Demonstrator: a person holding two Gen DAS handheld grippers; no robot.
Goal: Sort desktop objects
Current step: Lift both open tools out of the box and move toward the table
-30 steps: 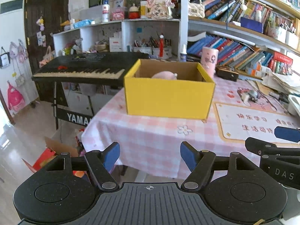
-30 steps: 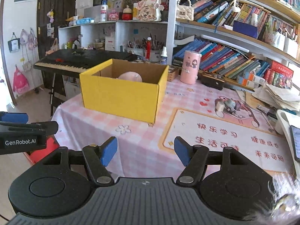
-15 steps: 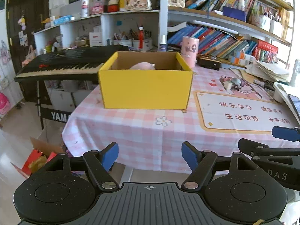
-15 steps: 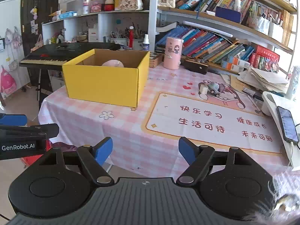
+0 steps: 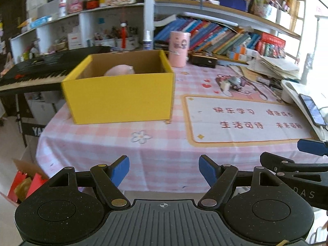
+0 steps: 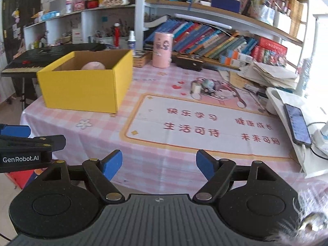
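Observation:
A yellow cardboard box stands on the pink checked tablecloth at the left, with a pink rounded object inside. A small grey toy with a white spool lies on the desk mat farther right. A pink cup stands behind the box. My left gripper is open and empty at the table's near edge. My right gripper is open and empty beside it, to the right.
A printed desk mat covers the table's right half. A phone lies on a white stand at the right. Paper stacks and bookshelves line the back. A black keyboard stands left of the table.
Both grippers have swung right and moved closer to the table; the box has shifted left in both views. Both stay open and empty.

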